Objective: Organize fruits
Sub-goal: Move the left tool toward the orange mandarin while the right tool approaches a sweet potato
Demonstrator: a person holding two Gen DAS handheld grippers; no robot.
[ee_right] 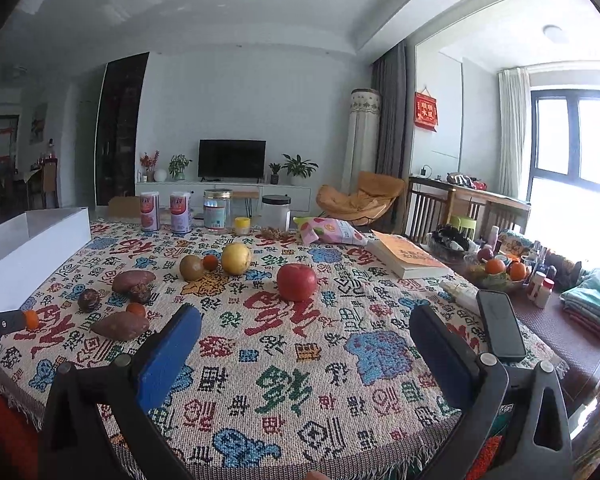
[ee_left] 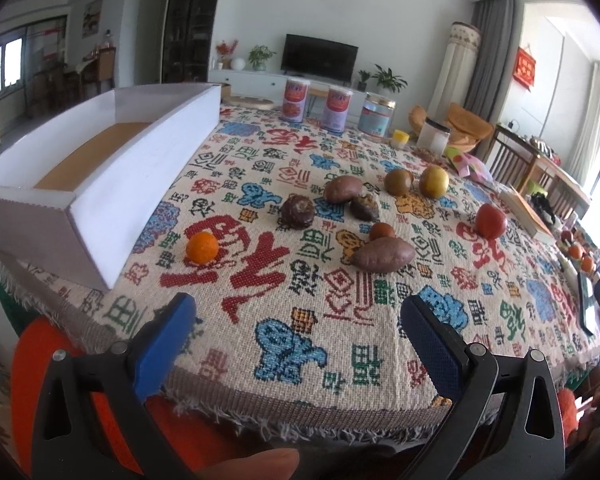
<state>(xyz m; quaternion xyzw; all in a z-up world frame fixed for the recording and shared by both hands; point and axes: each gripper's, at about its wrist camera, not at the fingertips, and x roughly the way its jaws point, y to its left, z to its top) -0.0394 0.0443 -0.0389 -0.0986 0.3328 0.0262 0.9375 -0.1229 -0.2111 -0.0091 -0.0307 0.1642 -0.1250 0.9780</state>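
Loose produce lies on the patterned tablecloth (ee_left: 308, 320). An orange tangerine (ee_left: 202, 246) sits nearest the white box (ee_left: 148, 160), whose inside shows a bare brown floor. Behind it lie a sweet potato (ee_left: 384, 255), dark wrinkled fruits (ee_left: 298, 211), a red apple (ee_left: 491, 221) and a yellow fruit (ee_left: 434, 181). My left gripper (ee_left: 298, 318) is open above the table's near edge, holding nothing. My right gripper (ee_right: 306, 334) is open too, just short of the red apple (ee_right: 296, 281). In the right wrist view the sweet potato (ee_right: 120, 326) lies at the left.
Two pink cans (ee_left: 296, 101), jars (ee_left: 377, 114) and a snack bag (ee_right: 332, 231) line the far edge. A book (ee_right: 410, 258), a phone (ee_right: 500, 330) and a fruit bowl (ee_right: 496, 274) sit at the right. An orange seat (ee_left: 32, 356) shows below the table's near edge.
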